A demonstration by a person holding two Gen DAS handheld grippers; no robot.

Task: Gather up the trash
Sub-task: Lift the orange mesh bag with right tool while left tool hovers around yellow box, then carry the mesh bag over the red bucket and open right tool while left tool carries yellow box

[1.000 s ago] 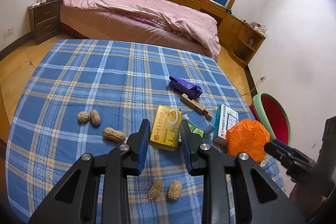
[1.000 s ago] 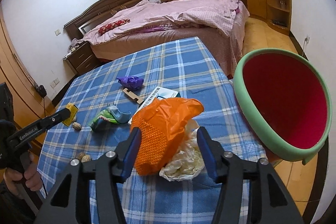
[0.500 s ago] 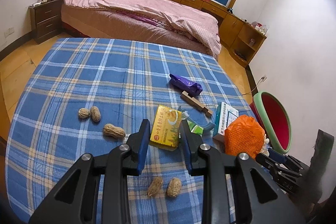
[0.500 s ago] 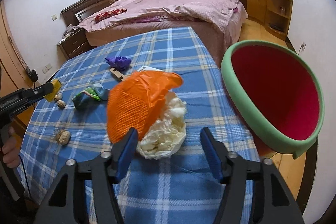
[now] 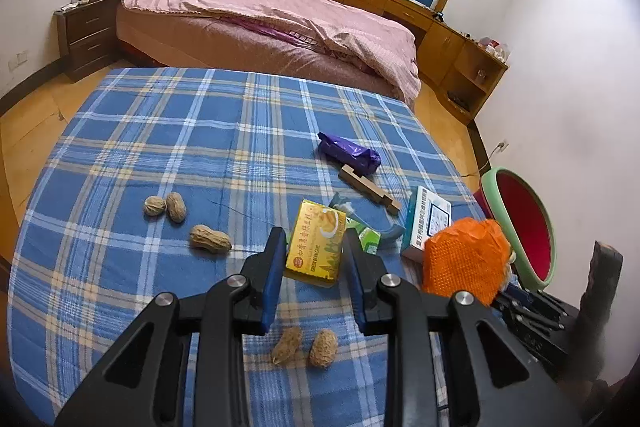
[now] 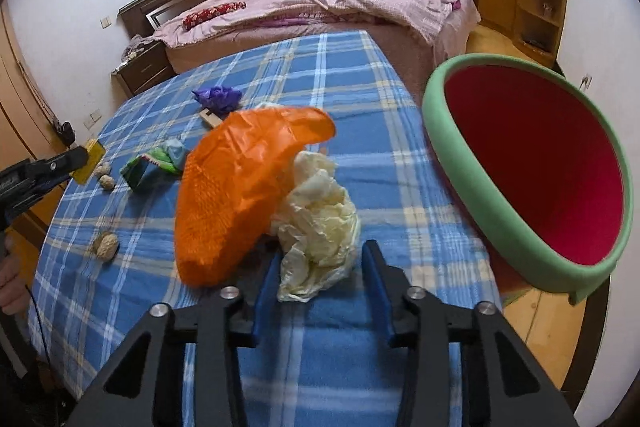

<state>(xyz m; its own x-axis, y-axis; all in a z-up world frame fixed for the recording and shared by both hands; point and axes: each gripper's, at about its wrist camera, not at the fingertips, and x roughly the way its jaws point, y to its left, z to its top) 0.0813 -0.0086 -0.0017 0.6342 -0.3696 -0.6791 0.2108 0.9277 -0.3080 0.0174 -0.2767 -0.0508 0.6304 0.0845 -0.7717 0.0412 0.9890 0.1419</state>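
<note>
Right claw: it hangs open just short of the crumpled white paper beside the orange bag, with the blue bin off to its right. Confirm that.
One thing is wrong: the bin is not blue. The right wrist view shows a green rim around a red inside. The rest stands: the right claw is open just short of the crumpled white paper, which lies against the orange bag.

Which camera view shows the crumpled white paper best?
The right wrist view: the crumpled white paper lies large, right before the open right tongs. In the left wrist view, the orange bag hides nearly all of it.
</note>
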